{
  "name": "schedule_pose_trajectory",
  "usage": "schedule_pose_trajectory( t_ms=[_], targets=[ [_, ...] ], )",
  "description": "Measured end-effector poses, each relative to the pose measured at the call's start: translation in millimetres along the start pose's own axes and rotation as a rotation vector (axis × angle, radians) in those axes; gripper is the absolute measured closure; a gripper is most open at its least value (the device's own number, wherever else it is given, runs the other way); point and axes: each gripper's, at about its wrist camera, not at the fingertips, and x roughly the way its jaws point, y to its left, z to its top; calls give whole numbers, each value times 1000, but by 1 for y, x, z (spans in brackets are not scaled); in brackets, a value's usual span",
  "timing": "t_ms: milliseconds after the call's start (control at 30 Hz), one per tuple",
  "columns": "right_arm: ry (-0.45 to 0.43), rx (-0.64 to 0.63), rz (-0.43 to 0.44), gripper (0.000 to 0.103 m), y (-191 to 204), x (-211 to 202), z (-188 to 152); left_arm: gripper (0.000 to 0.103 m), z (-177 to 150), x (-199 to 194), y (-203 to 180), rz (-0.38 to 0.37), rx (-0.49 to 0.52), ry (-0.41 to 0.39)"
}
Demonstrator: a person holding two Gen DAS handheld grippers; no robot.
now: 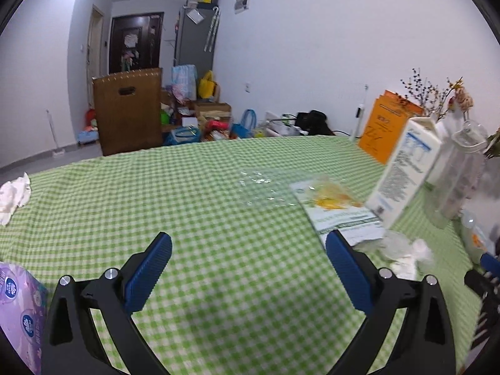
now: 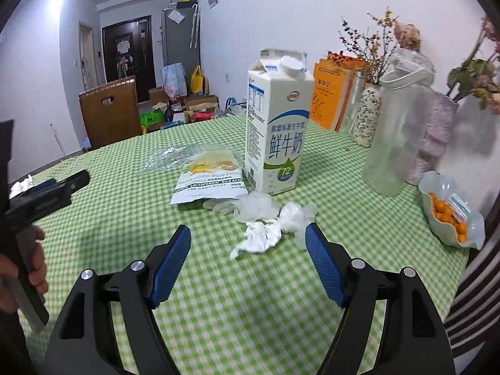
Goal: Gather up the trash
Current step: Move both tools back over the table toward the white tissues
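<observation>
On the green checked tablecloth [image 2: 218,297] lie a crumpled white tissue [image 2: 261,237] with clear plastic gloves [image 2: 275,211], an empty dog-food pouch [image 2: 209,182], a clear plastic wrapper [image 2: 168,159] and a milk carton [image 2: 276,122]. My right gripper [image 2: 248,243] is open, its fingertips just short of the tissue. My left gripper [image 1: 248,247] is open and empty over bare cloth; the pouch [image 1: 336,211] and wrapper [image 1: 265,187] lie ahead to its right. Another crumpled tissue [image 1: 14,195] lies far left.
A purple tissue pack [image 1: 22,306] sits at the near left. A clear jug [image 2: 400,125], vases, orange books [image 2: 331,97] and a bowl of orange snacks [image 2: 450,215] line the right side. A brown chair [image 1: 128,109] stands beyond the table.
</observation>
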Motion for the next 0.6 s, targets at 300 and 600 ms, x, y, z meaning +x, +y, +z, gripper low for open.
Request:
schedule_pose_trajectory(
  t_ms=[300,600],
  targets=[
    [136,-43,-29,30,5,67,-4,7,-7,20,14,-23,-36,34],
    [269,3,-12,30,0,121,-18,7,-14,37,17,-14,-43,70]
  ],
)
